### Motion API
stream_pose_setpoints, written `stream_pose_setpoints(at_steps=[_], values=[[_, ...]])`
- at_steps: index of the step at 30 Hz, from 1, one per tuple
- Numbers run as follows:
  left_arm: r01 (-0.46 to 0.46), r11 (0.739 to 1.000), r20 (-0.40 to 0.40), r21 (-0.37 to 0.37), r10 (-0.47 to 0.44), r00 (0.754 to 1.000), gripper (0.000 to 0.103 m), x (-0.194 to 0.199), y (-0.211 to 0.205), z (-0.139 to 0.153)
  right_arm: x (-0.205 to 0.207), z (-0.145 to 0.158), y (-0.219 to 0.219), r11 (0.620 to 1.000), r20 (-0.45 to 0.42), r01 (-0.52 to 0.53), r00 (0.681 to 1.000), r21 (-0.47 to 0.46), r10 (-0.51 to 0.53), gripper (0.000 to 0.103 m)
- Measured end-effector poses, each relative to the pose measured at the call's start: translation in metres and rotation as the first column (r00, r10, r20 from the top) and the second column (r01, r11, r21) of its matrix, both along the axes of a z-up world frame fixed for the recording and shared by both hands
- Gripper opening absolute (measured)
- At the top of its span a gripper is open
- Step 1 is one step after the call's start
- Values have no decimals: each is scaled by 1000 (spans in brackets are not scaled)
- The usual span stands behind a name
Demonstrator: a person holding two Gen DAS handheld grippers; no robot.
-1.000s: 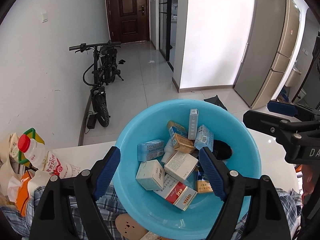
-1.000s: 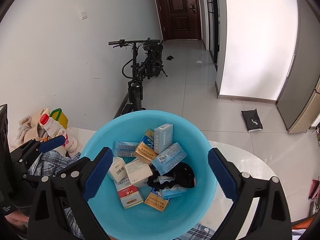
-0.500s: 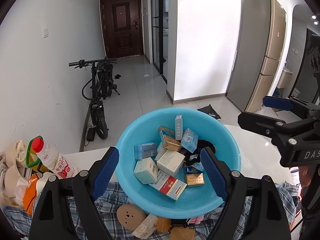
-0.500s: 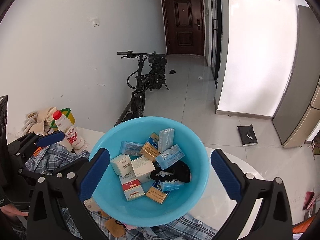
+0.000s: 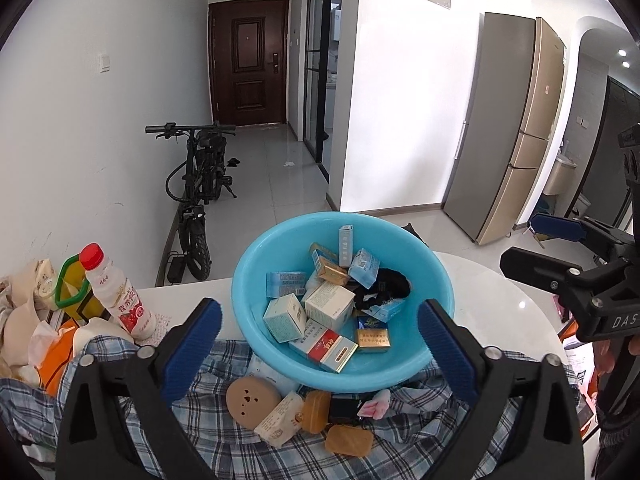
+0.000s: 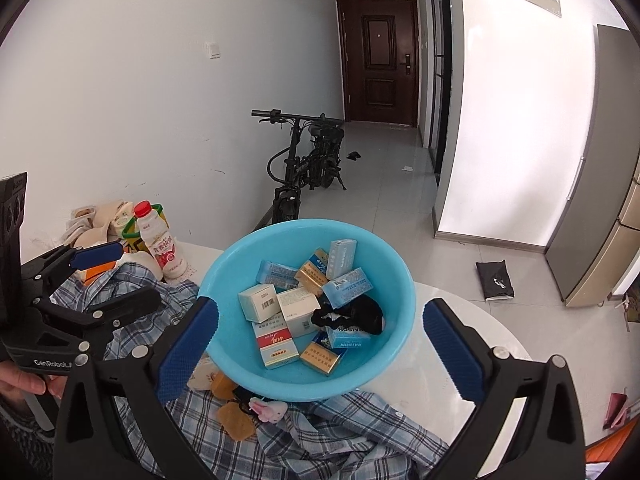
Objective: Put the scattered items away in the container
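A light blue basin point(image 5: 256, 264) point(image 6: 394, 280) sits on a plaid shirt point(image 5: 224, 452) on the white table. It holds several small boxes point(image 5: 328, 306) and a black scrunchie point(image 5: 386, 282). In front of it, loose on the shirt, lie a round tan compact point(image 5: 252, 398), a white packet point(image 5: 280, 420), amber blocks point(image 5: 348, 440) and a pink-and-white bunny trinket point(image 6: 268, 408). My left gripper point(image 5: 320, 308) hovers back from the basin, its jaws opening with nothing pressed between the pads. My right gripper point(image 6: 320, 306) stands wide open, clear of the basin.
A red-capped drink bottle point(image 5: 120, 296), a yellow jug point(image 5: 72, 292) and beige clutter crowd the table's left corner. Beyond the table are a black e-bike point(image 5: 200, 184), a tiled hallway and a fridge point(image 5: 508, 132). A hand point(image 6: 20, 380) holds the left gripper.
Both grippers have drawn back and upward from the basin, which now looks smaller. The loose items on the shirt have come into view. The left jaws have spread wider.
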State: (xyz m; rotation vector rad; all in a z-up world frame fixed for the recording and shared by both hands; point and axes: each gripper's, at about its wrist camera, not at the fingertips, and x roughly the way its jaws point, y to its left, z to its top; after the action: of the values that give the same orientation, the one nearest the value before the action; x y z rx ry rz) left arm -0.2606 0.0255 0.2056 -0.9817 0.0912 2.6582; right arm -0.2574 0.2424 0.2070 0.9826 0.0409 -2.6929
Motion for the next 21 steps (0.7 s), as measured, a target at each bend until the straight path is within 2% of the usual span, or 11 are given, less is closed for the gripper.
stream_pose_setpoints(at_steps=[5, 16, 21], values=[[16, 1000, -16, 2, -16, 1000, 103, 26, -4, 1, 19, -3, 1, 1000, 0, -14, 1000, 1, 14, 102], [80, 996, -23, 44, -79, 997, 103, 77, -13, -5, 64, -23, 1, 1000, 67, -19, 998, -15, 20, 102], [113, 993, 10, 34, -114, 993, 103, 99, -14, -16, 91, -25, -1, 999, 59, -43, 997, -8, 44, 102]])
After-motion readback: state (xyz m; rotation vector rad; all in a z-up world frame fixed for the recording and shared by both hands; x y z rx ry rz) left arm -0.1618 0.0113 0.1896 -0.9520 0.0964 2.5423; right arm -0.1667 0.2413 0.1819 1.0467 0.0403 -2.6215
